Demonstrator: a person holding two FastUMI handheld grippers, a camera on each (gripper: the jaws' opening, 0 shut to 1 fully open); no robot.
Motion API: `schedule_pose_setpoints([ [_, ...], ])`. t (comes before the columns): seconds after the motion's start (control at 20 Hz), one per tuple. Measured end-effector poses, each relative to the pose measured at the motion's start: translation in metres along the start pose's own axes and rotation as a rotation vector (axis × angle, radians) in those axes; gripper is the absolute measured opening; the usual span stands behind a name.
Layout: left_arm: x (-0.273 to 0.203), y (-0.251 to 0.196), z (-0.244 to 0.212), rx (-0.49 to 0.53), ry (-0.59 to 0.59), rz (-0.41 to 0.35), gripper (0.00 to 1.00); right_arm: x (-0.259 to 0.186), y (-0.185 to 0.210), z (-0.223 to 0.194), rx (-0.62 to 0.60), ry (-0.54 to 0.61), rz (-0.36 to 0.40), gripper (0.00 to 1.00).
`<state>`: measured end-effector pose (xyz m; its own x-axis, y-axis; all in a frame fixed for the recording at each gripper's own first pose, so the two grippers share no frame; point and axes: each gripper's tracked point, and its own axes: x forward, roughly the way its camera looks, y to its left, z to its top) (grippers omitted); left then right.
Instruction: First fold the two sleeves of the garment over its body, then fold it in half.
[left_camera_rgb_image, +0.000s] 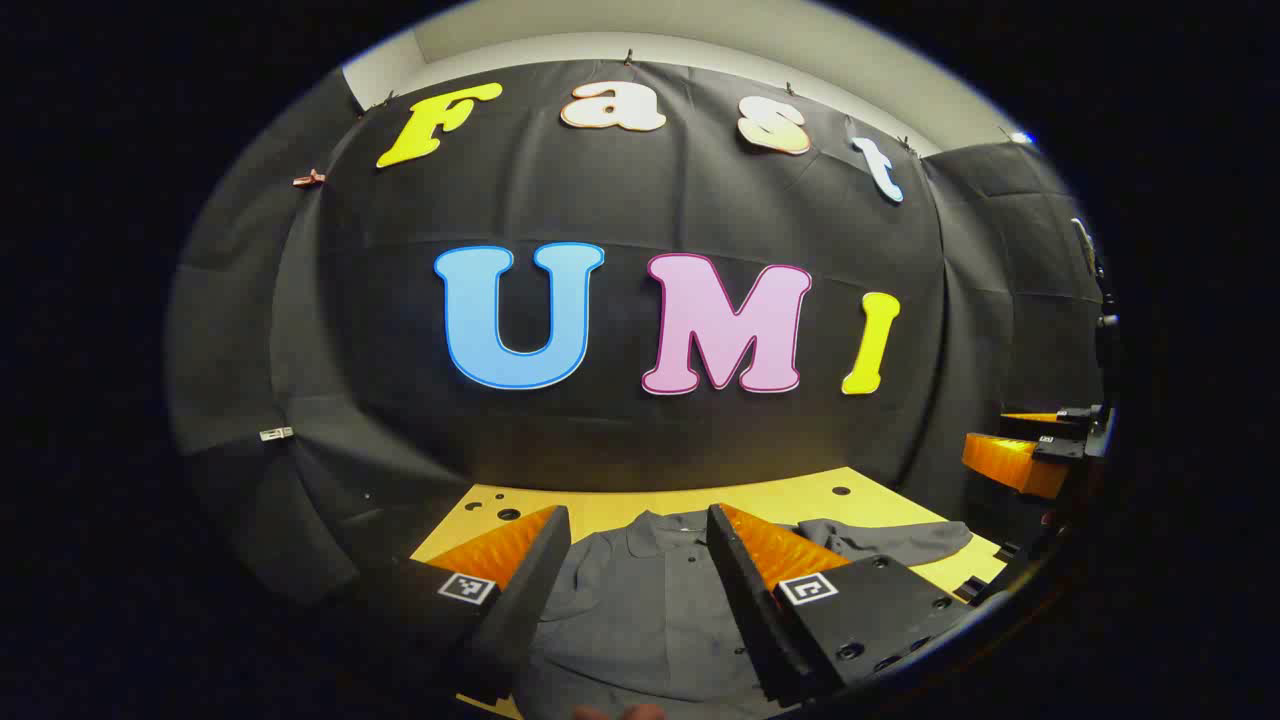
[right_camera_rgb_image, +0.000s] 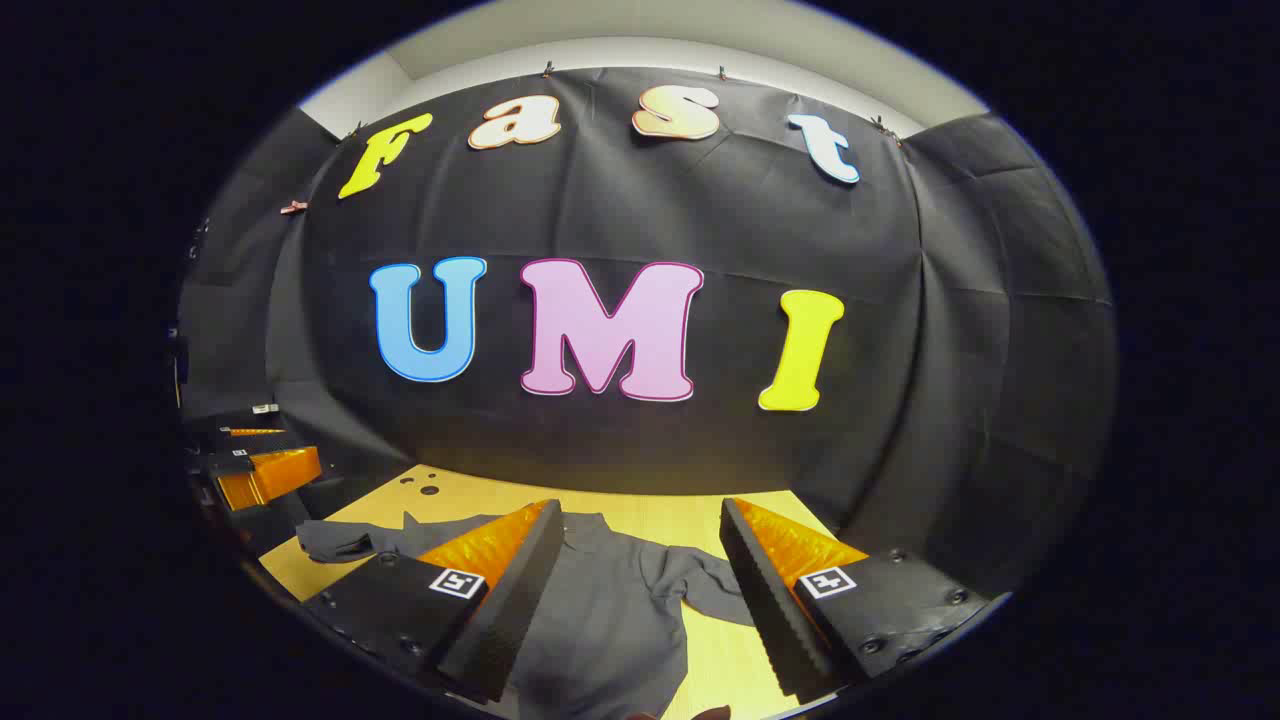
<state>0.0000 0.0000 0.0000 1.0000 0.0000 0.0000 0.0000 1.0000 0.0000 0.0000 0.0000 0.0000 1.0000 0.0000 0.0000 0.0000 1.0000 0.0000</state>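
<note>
Both views look forward from above the near edge of the table (left_camera_rgb_image: 800, 495), toward the far wall. The left gripper view sits left, the right gripper view right; both share the garment (left_camera_rgb_image: 650, 600) (right_camera_rgb_image: 610, 600) and table (right_camera_rgb_image: 650, 510).

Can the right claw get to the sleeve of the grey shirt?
Probably yes. The right claw is open above the grey shirt, and the sleeve lies flat on the yellow table between its fingers, uncovered.
</note>
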Motion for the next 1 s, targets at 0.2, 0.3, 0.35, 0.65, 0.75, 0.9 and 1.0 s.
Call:
schedule_pose_setpoints([
  [0.2,-0.001,-0.002,0.0,0.007,0.0,-0.003,0.88,0.0,0.001,0.001,-0.002,0.0,0.003,0.98],
  [0.3,0.0,-0.001,-0.001,0.011,0.003,-0.001,0.88,-0.001,0.0,0.001,-0.001,0.003,0.004,0.98],
  [0.35,-0.001,-0.001,-0.001,0.012,0.002,-0.001,0.88,0.0,0.0,0.002,-0.002,0.005,0.005,0.98],
  [0.65,-0.002,-0.002,-0.003,0.013,0.006,-0.005,0.88,-0.001,0.0,0.003,-0.004,0.006,0.006,0.98],
  [0.75,-0.003,-0.002,-0.003,0.017,0.007,-0.007,0.88,-0.001,-0.001,0.003,-0.003,0.005,0.005,0.98],
  [0.9,-0.003,-0.005,-0.002,0.021,0.009,-0.019,0.88,0.0,-0.005,0.0,0.005,0.017,-0.011,0.98],
  [1.0,0.0,-0.01,-0.003,0.023,0.01,-0.032,0.88,0.004,-0.026,-0.005,0.005,0.036,-0.043,0.98],
])
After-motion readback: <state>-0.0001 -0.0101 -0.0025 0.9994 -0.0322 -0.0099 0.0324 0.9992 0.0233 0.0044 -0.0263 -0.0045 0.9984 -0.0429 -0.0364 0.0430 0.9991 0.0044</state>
